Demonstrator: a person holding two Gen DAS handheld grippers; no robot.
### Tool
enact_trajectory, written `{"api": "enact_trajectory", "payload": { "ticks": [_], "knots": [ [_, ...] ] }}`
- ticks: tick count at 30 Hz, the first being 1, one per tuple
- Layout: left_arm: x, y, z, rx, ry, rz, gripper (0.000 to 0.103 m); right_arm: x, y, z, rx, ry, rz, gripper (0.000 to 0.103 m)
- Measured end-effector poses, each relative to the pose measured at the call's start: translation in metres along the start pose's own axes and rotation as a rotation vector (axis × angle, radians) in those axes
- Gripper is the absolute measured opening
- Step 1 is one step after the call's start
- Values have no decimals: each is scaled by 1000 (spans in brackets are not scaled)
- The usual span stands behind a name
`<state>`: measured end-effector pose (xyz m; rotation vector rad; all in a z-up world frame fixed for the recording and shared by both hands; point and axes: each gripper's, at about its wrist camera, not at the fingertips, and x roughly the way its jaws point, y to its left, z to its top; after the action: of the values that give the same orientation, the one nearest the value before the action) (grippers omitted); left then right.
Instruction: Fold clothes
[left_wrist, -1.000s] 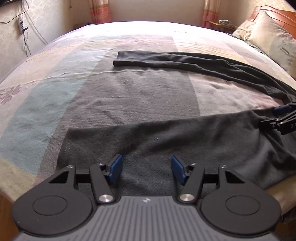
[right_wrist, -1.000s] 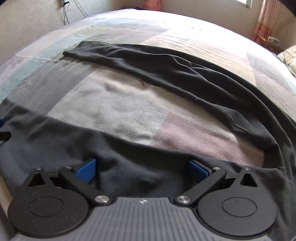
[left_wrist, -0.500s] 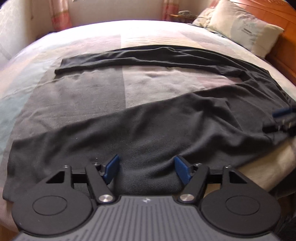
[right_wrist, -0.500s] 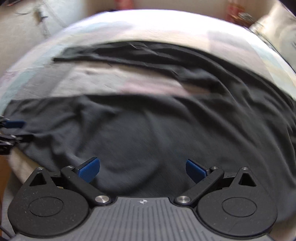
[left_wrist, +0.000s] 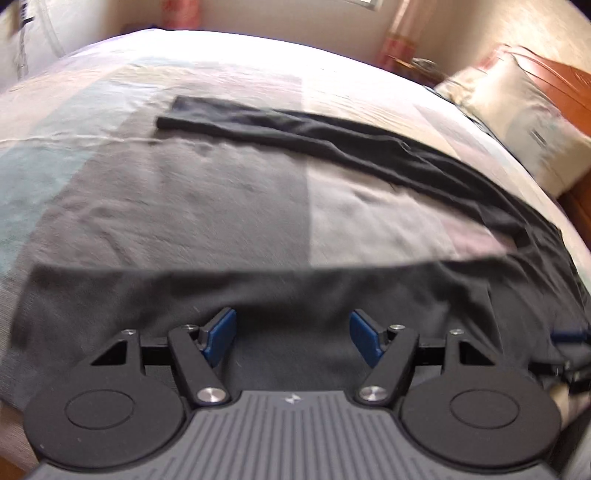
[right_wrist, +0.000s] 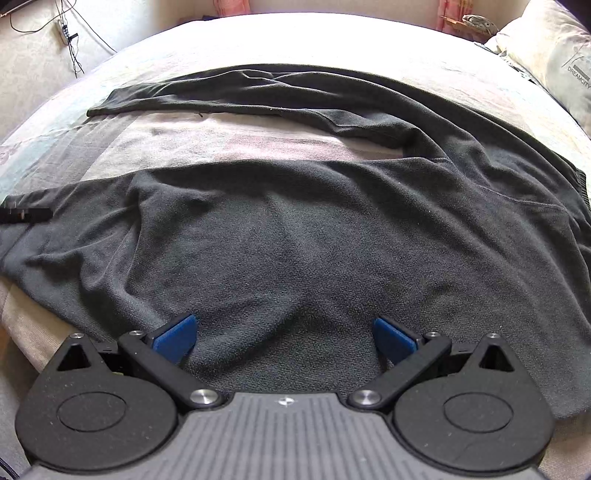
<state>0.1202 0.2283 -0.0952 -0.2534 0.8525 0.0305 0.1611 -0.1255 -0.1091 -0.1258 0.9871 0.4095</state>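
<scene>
On the pillow (right_wrist: 561, 62), faint print apparently reads "DREAMCITY" (right_wrist: 579, 76).

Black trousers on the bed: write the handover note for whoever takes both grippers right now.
Left gripper: open, nothing held, over the near leg.
Right gripper: open, nothing held, over the seat area.
Black trousers: spread flat on the bed, legs apart in a V, waistband toward the pillow.
Done: laid out.
Left: every fold, probably starting by bringing one leg onto the other.

Dark grey trousers (right_wrist: 295, 236) lie flat, spread open on the bed: the near leg runs directly beneath both tongs, the far leg stretches well beyond them.
</scene>
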Motion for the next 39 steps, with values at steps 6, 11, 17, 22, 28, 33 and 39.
{"api": "enact_trajectory", "payload": {
  "ticks": [6,11,17,22,28,33,39],
  "knots": [
    [-16,29,-2,-32,-16,65,72,1,1,-1,-14,-7,-9,103],
    [-6,59,-5,-126,-54,59,72,1,2,-2,-20,-11,-14,103],
    [-17,38,-6,-54,-31,66,71,2,3,-2,-22,-18,-17,103],
    [-17,8,-36,88,15,47,76,1,3,0,-16,-17,-19,103],
    [-28,-26,-36,196,13,50,76,-16,17,12,-22,-51,67,103],
    [-9,-43,-39,247,66,60,76,9,48,23,-153,-14,103,103],
    [-8,-40,-41,212,42,74,83,37,45,48,-172,-62,1,103]
  ]
}}
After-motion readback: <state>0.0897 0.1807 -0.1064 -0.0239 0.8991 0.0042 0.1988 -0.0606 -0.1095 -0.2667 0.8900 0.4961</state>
